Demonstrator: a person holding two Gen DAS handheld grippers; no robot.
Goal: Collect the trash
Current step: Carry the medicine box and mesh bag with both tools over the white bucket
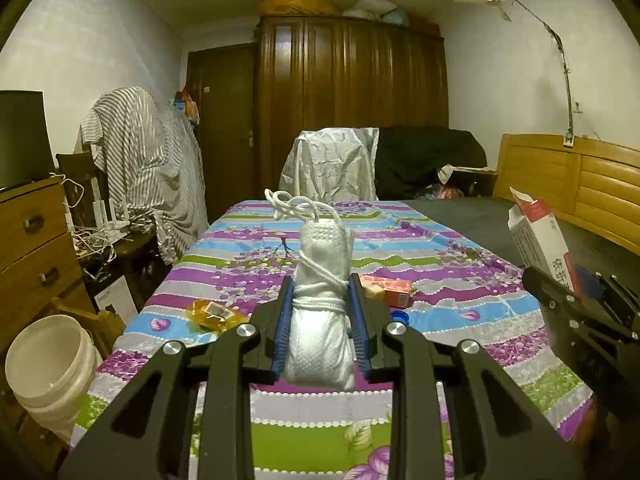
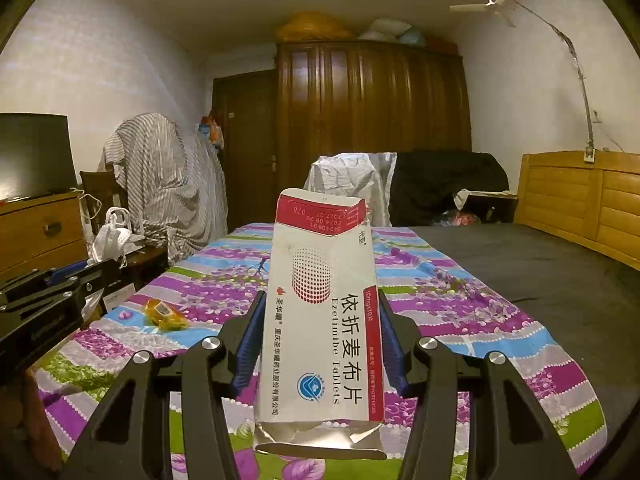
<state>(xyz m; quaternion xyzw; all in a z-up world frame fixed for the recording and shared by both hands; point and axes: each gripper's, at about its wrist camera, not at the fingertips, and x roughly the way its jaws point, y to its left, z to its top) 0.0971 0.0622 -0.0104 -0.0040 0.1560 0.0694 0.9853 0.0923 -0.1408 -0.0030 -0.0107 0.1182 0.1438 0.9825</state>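
**Above the striped bedspread, both tools carry trash**

Over the bed, the left tool (image 1: 322, 300) is clamped on a white face mask (image 1: 320, 316) rolled into a bundle and bound with its own ear cord; the loose loops of the cord stick up past the tips. The blue pads (image 1: 283, 320) press the bundle from both sides, and it stands nearly upright between them, clear of the bedspread (image 1: 460, 280).

The right tool (image 2: 320, 336) holds an empty red-and-white tablet box (image 2: 320, 320) printed with Chinese characters and "Ezetimibe Tablets". The box stands lengthwise along the fingers, its torn flap hanging open at the near end and its far end also opened. The blue pads (image 2: 248, 344) touch both long sides of the box, which is raised off the bed.

In the left wrist view the box and the right tool show at the right edge; in the right wrist view the left tool and its mask show at the left edge, so the two tools sit side by side, apart.

Still lying on the bedspread are a crumpled yellow wrapper (image 1: 216, 314), a small orange-red carton (image 1: 390, 290) and a blue bottle cap (image 1: 400, 316) just beside the carton. A white bucket (image 1: 52, 368) stands on the floor beside the bed's left side, below a wooden dresser (image 1: 36, 248).
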